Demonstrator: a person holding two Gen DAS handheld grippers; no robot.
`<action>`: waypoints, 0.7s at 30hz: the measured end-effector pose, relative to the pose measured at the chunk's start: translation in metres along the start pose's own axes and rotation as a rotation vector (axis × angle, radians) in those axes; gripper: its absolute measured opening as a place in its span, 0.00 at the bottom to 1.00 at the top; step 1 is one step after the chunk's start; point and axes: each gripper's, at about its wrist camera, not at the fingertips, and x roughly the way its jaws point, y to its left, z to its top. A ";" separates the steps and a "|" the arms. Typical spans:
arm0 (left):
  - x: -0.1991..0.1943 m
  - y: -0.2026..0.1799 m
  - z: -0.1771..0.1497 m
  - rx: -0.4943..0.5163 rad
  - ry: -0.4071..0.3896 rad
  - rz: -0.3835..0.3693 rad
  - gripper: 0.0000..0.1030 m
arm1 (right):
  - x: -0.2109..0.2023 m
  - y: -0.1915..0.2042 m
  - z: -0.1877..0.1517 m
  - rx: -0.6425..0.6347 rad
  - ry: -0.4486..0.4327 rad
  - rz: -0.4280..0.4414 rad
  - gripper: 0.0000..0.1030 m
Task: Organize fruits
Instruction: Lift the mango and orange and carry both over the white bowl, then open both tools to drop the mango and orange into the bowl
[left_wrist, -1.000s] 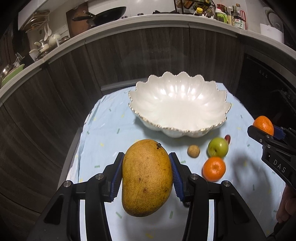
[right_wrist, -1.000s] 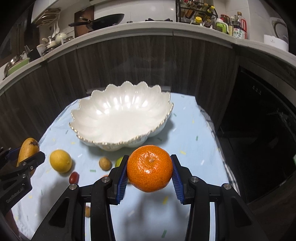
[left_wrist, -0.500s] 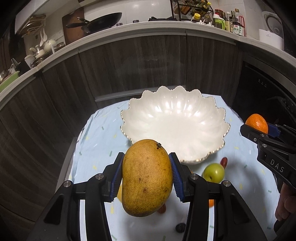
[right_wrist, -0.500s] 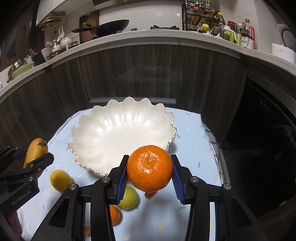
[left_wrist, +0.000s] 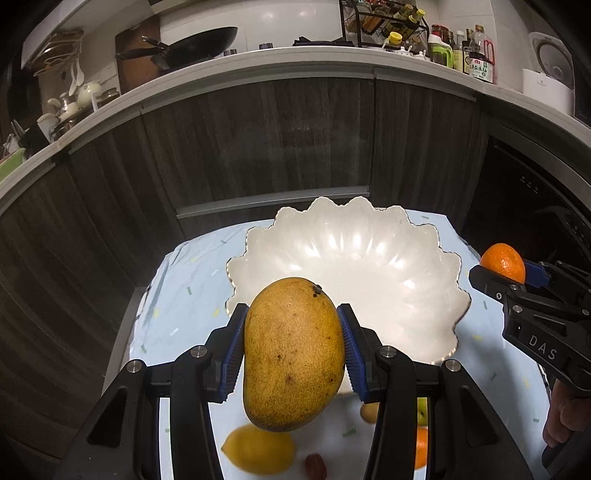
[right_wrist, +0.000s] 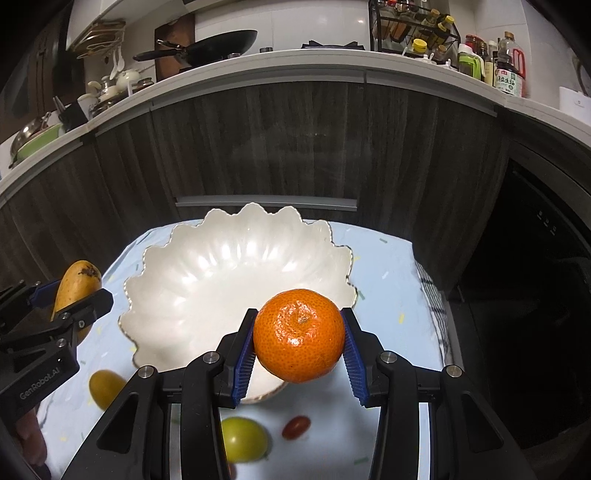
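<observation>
Bowl (left_wrist: 388, 258) nearer now; left claw (left_wrist: 293, 347) grips speckled mango (left_wrist: 293, 354), right claw (right_wrist: 299, 339) orange (right_wrist: 299, 334).

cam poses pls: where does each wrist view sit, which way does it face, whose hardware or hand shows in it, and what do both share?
Left wrist: rides the left gripper, angled down at the white bowl and cabinets; it grips a mango; right gripper and a hand at right.
Right wrist: rides the right gripper, same heading; it grips an orange; left gripper at left.
Shared: bowl, mango, orange, lemon, countertop wok.
</observation>
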 end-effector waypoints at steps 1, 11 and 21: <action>0.003 0.000 0.002 0.000 0.004 -0.002 0.46 | 0.002 0.000 0.001 -0.001 0.002 0.000 0.42; 0.038 0.002 0.009 0.006 0.052 -0.017 0.46 | 0.032 0.001 0.007 -0.010 0.071 0.013 0.42; 0.057 0.000 0.007 0.001 0.100 -0.039 0.46 | 0.049 0.006 0.001 -0.005 0.131 0.031 0.42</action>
